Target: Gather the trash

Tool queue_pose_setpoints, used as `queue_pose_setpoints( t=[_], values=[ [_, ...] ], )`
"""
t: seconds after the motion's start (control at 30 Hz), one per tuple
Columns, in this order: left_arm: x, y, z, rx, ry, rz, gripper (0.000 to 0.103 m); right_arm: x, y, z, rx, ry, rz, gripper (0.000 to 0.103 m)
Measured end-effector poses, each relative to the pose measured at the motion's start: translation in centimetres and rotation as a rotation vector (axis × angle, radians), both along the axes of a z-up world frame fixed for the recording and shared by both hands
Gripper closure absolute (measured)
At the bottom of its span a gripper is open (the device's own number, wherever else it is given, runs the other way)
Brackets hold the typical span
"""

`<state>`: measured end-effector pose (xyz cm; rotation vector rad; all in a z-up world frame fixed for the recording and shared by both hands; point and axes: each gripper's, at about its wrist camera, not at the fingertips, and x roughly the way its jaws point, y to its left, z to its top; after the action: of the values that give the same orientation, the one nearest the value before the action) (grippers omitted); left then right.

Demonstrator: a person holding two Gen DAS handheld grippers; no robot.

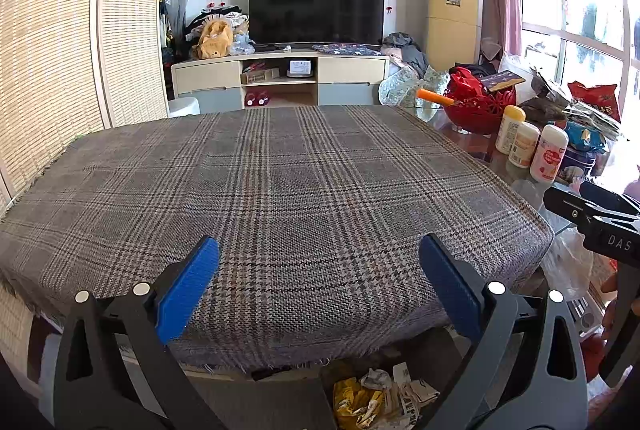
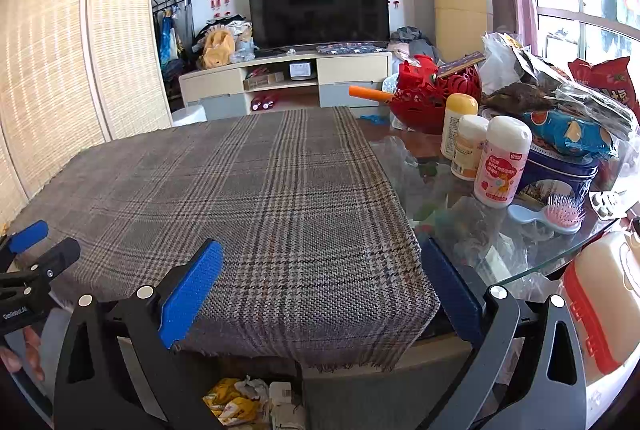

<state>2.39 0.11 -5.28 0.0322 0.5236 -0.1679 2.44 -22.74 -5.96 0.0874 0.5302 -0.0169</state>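
Hovering side by side over the near edge of the table point(image 1: 472, 133), both tools are gaping wide and carrying nothing: the left tool point(image 1: 319, 258) is sitting over the plaid cloth point(image 1: 280, 189), the right tool point(image 2: 322, 262) is straddling the cloth's right edge where bare glass begins. Crumpled trash point(image 1: 376, 396), yellow wrappers and white paper scraps, is lying heaped below the table's front edge, between the fingers of each view point(image 2: 248, 402); what is containing it I cannot tell. Nothing is resting on the cloth itself. Crowding the glass at the right are three white bottles point(image 2: 486, 153), a red basket point(image 2: 436, 97), a blue tin point(image 2: 560, 169) and a pink hairbrush point(image 2: 560, 213).
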Motion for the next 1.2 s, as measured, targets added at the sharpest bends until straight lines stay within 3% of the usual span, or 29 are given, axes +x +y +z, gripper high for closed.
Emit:
queue_pose_setpoints(
  t=[1.2],
  values=[
    [0.03,0.11,0.01,0.007,0.003,0.006,0.008,0.12,-0.3,-0.35,0.021,0.005,-0.006,0.003]
  ],
)
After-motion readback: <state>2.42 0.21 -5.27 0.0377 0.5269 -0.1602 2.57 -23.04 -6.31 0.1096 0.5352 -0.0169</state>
